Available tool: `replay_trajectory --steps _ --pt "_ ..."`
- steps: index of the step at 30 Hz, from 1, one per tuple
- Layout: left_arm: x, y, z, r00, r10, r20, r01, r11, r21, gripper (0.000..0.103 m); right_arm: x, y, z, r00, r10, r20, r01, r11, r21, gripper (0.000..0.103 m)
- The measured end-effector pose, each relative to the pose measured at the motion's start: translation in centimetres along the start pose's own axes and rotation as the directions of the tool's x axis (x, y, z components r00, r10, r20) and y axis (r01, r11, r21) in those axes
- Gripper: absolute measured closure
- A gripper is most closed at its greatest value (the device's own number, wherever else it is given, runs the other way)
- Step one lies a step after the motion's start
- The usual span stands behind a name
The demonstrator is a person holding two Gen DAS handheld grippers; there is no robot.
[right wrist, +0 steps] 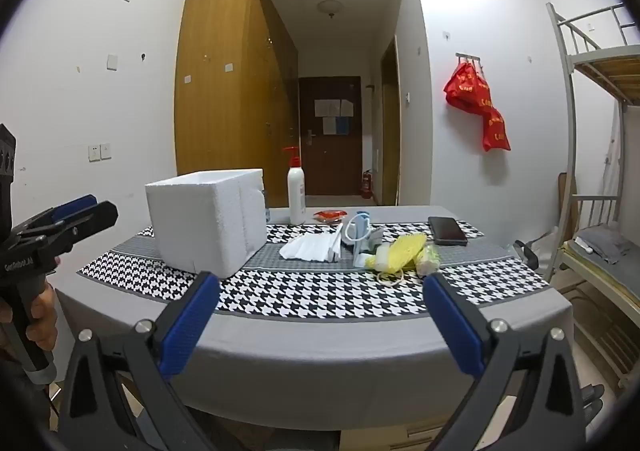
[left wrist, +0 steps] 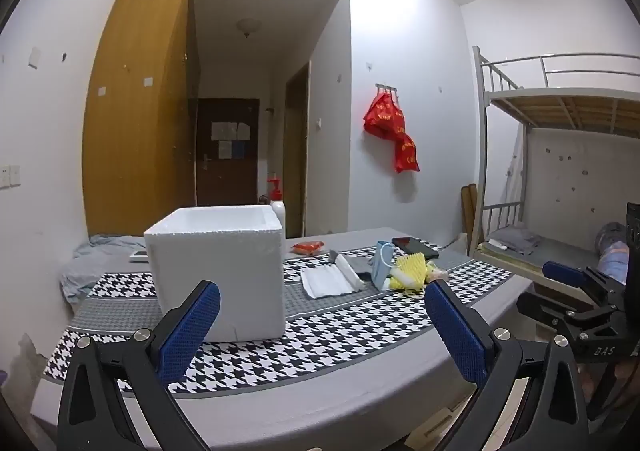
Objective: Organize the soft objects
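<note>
A white foam box (left wrist: 218, 271) (right wrist: 208, 221) stands open-topped on the left of the table. To its right lies a heap of soft items: a white folded cloth (left wrist: 326, 281) (right wrist: 310, 249), a light blue pouch (left wrist: 382, 265) (right wrist: 360, 237) and a yellow foam net sleeve (left wrist: 412, 271) (right wrist: 404, 253). My left gripper (left wrist: 320, 325) is open in front of the box, short of the table edge, nothing between its fingers. My right gripper (right wrist: 320, 321) is open too, facing the heap from before the table. The right gripper (left wrist: 568, 279) also shows at the far right of the left wrist view.
A black phone (right wrist: 447, 231), a red snack packet (right wrist: 330, 215) and a white pump bottle (right wrist: 296, 195) stand farther back on the houndstooth cloth (right wrist: 320, 299). A metal bunk bed (left wrist: 560, 171) stands at the right. Red bags (left wrist: 394, 131) hang on the wall.
</note>
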State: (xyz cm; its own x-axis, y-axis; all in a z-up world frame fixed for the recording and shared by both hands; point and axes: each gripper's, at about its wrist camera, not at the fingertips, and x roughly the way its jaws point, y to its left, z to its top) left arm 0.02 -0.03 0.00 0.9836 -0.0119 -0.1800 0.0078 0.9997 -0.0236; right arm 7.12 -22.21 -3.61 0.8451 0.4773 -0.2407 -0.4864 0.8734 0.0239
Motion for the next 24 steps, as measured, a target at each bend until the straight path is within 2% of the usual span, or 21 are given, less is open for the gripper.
replay_trajectory --steps 5,17,24 --pt "0.7 0.6 0.2 1.000 -0.001 -0.024 0.001 1.000 -0.030 0.001 0.1 0.1 -0.1 1.000 -0.001 -0.008 0.001 1.000 -0.009 0.000" --pt "0.7 -0.6 0.4 1.000 0.021 -0.014 -0.021 1.000 -0.019 0.001 -0.3 -0.3 0.0 1.000 0.005 0.004 -0.005 1.000 0.007 0.000" --pt "0.8 0.3 -0.2 1.000 0.022 -0.019 -0.023 0.999 -0.024 0.001 -0.2 -0.3 -0.1 1.000 0.001 0.004 -0.001 1.000 0.004 0.000"
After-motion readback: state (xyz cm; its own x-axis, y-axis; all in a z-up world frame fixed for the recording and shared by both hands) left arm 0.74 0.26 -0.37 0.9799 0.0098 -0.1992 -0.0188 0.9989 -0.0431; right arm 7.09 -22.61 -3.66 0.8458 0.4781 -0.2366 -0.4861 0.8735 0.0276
